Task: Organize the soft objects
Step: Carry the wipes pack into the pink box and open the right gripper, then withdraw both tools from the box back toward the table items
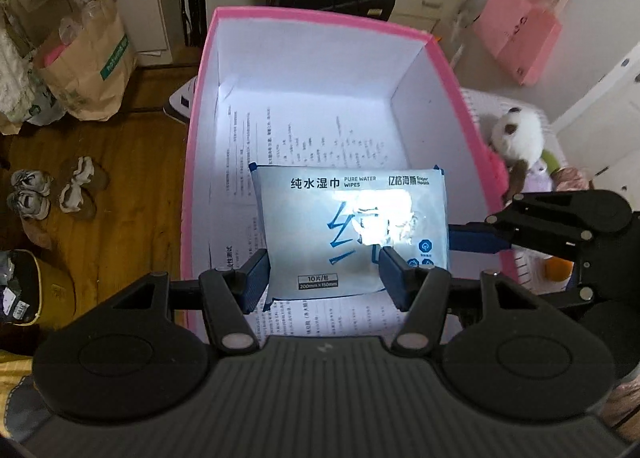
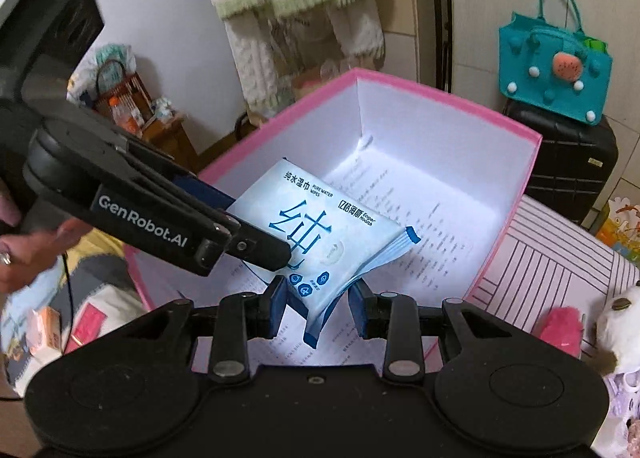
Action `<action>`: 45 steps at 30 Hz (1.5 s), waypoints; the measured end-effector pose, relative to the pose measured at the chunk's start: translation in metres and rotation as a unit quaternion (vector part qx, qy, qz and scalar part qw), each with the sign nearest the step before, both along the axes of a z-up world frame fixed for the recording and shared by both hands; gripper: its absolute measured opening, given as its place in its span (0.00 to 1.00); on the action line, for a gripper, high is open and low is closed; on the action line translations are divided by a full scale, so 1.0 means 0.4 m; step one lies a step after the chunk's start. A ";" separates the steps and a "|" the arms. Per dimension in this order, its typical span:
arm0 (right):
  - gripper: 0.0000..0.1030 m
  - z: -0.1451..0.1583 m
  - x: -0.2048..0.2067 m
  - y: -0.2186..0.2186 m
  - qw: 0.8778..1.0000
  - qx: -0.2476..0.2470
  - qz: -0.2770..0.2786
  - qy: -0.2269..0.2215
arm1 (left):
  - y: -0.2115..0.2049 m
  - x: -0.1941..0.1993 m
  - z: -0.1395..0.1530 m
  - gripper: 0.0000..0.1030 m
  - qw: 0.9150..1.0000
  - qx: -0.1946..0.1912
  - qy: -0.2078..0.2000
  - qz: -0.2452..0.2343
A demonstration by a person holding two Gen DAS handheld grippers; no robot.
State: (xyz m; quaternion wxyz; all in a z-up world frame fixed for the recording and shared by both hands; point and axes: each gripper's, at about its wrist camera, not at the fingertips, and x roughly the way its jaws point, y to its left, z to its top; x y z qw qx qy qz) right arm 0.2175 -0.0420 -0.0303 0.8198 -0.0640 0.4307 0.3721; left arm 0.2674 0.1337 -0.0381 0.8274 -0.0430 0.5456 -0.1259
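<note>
A pale blue pack of wet wipes [image 1: 352, 226] hangs tilted inside the pink box [image 1: 192, 162], above the printed paper lining its floor. My left gripper [image 1: 324, 278] is closed on the pack's near end, its blue pads pressing both sides. My right gripper [image 2: 318, 304] straddles the pack's lower corner [image 2: 320, 258] with jaws spread; whether the pads touch it I cannot tell. The right gripper also shows in the left wrist view [image 1: 480, 236], at the pack's right edge. The left gripper shows in the right wrist view [image 2: 256, 246], clamped on the pack.
A white plush toy [image 1: 516, 134] and a pink fluffy item [image 2: 560, 324] lie right of the box on striped fabric. A teal bag [image 2: 556, 70] sits on a black suitcase [image 2: 568, 162] behind. Paper bags [image 1: 88, 62] and shoes [image 1: 76, 186] are on the wooden floor at left.
</note>
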 end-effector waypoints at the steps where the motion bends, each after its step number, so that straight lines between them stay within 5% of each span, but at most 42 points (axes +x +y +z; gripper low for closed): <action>1: 0.38 -0.007 0.002 0.006 1.000 -0.005 0.002 0.001 | -0.003 0.003 -0.005 0.56 1.000 0.006 0.001 -0.001; 16: 0.39 -0.036 0.021 0.074 0.993 -0.111 0.039 -0.027 | -0.041 0.000 -0.019 0.58 0.996 0.081 -0.029 -0.024; 28: 0.40 0.059 -0.031 0.013 0.995 -0.077 0.046 -0.049 | -0.051 -0.068 0.063 0.62 0.992 0.101 -0.059 -0.037; 45: 0.43 0.201 -0.200 -0.166 0.995 -0.021 0.016 -0.097 | -0.165 -0.293 0.195 0.68 0.981 0.107 -0.121 -0.105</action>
